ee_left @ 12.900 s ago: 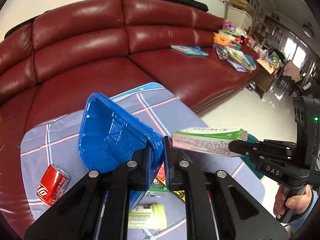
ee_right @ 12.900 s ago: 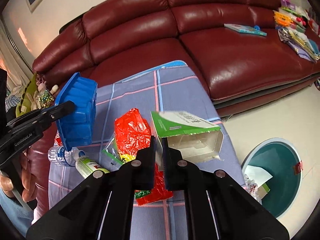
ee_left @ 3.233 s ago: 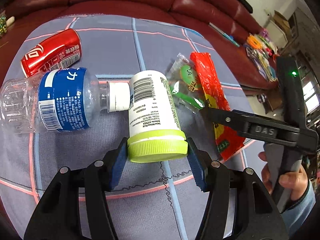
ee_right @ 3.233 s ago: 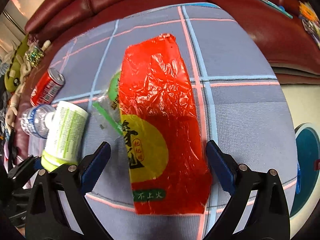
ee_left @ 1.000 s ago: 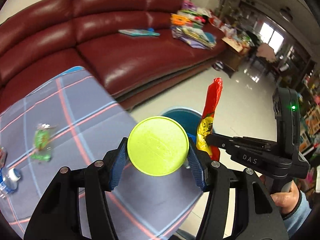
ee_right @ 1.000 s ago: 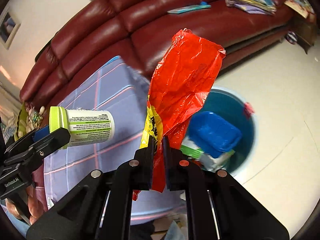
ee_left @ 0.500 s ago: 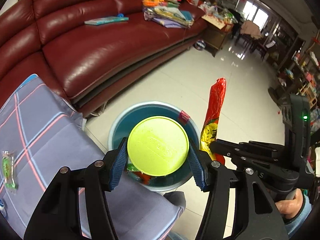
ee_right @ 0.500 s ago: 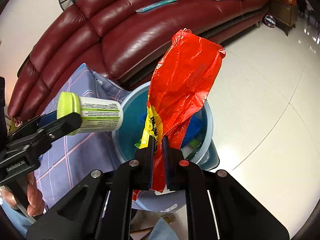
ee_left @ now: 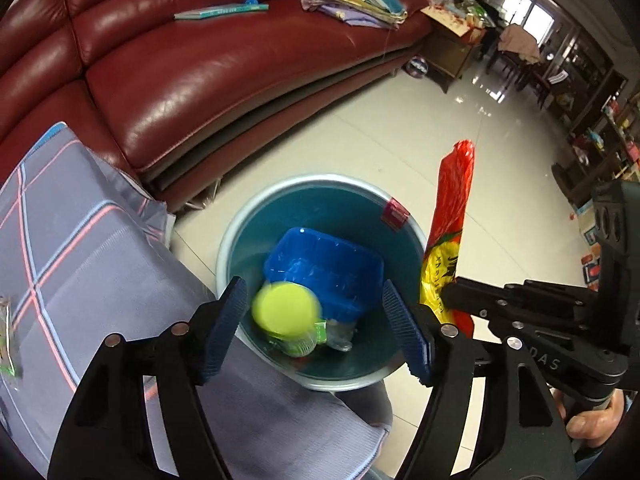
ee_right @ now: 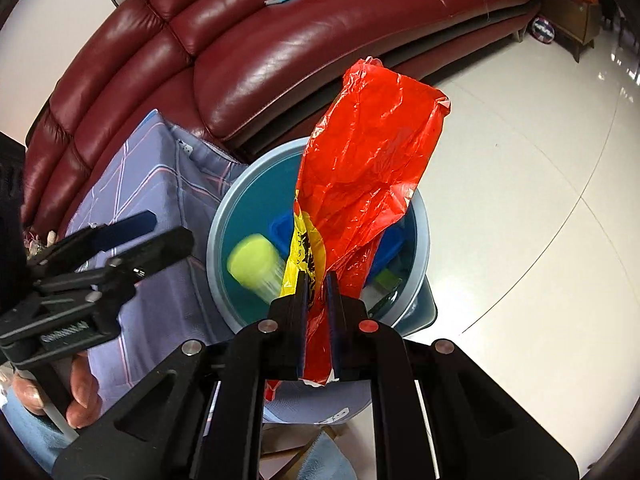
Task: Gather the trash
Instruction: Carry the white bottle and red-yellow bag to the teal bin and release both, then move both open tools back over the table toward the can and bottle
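My left gripper (ee_left: 316, 328) is open above the teal trash bin (ee_left: 248, 224). The green-capped white bottle (ee_left: 286, 316) is blurred, falling into the bin beside a blue plastic tray (ee_left: 332, 264). My right gripper (ee_right: 317, 284) is shut on a red and yellow plastic wrapper (ee_right: 368, 152), held upright over the bin (ee_right: 422, 216). The bottle (ee_right: 256, 262) also shows blurred in the right wrist view, with the left gripper (ee_right: 136, 236) to its left. The wrapper (ee_left: 452, 224) and right gripper (ee_left: 452, 292) show at the bin's right in the left wrist view.
A table with a grey-blue checked cloth (ee_left: 80, 248) stands left of the bin. A small green wrapper (ee_left: 6, 336) lies on it at the far left. A dark red leather sofa (ee_left: 200, 60) runs behind, with books and clutter. White tiled floor (ee_right: 520, 160) lies to the right.
My left gripper has opened and let go of the bottle, which now drops into the bin. The right gripper still holds the red wrapper, now closer over the bin.
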`<action>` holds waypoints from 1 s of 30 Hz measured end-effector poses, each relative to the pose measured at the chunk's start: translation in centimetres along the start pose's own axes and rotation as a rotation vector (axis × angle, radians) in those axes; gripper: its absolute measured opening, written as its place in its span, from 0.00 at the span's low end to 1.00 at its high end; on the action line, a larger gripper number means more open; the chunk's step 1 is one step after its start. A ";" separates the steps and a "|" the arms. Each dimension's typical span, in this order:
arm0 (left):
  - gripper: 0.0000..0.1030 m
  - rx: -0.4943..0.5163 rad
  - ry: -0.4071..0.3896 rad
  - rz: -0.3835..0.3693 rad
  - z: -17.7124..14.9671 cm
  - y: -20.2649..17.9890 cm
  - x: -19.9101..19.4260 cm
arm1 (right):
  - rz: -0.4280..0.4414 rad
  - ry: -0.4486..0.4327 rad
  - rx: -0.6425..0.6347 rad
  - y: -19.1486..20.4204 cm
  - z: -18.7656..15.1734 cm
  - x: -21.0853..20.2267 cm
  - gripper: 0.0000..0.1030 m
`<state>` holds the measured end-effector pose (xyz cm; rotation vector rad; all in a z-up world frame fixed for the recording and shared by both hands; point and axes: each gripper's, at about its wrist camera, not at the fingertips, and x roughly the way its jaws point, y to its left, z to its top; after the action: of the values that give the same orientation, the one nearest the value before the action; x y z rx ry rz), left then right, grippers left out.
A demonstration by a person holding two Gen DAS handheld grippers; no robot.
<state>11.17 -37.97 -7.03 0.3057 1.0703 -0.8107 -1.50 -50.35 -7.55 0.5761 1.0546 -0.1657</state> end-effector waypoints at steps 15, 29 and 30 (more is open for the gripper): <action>0.94 -0.079 -0.061 0.029 -1.3 2.9 -3.4 | 0.000 0.043 -0.023 2.1 0.8 3.1 0.65; 0.94 -0.118 -0.071 0.035 -2.8 4.9 -5.0 | -0.066 0.050 -0.024 3.1 -0.6 1.7 0.83; 0.94 -0.121 -0.073 0.036 -3.0 5.1 -5.2 | -0.065 0.049 -0.025 3.4 -0.6 1.7 0.83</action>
<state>11.67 -30.45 -4.67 0.1910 1.0374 -0.7168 0.20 -46.99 -7.95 0.5254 1.1219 -0.1963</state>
